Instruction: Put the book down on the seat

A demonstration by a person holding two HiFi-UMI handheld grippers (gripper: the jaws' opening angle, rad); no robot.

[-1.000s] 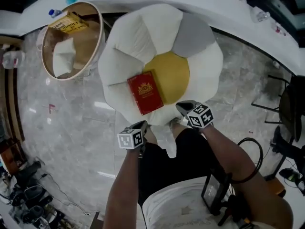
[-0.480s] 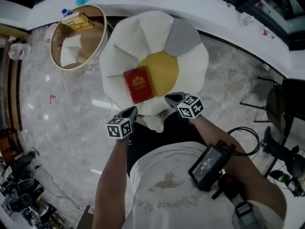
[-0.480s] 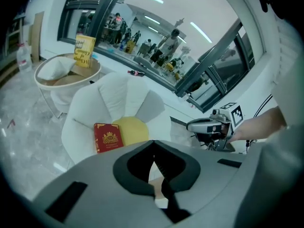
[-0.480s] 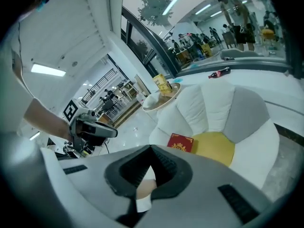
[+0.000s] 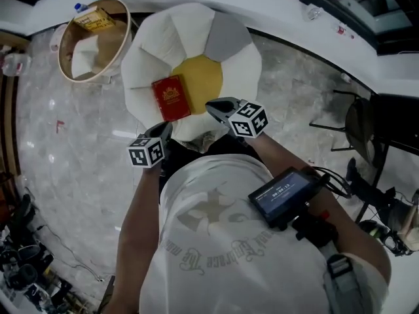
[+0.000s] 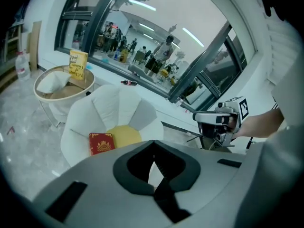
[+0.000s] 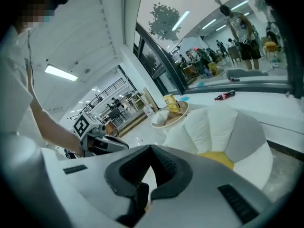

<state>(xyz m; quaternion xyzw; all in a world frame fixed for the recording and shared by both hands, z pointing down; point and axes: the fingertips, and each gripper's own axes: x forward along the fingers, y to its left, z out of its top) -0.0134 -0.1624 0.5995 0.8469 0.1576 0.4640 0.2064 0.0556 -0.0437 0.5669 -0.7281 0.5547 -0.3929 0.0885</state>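
A white, petal-shaped seat (image 5: 167, 41) with a yellow middle (image 5: 204, 77) stands on the grey marble floor (image 5: 78, 175). A round side table (image 5: 84, 80) is just to its far left. The person stands at the near edge of the seat. The left gripper (image 5: 163, 129) and right gripper (image 5: 212, 106) are both held above that edge, apart from each other, with fingers closed on nothing. The red book (image 5: 171, 97) lies flat on the seat, cover up, against the left side of the yellow middle, clear of both grippers.
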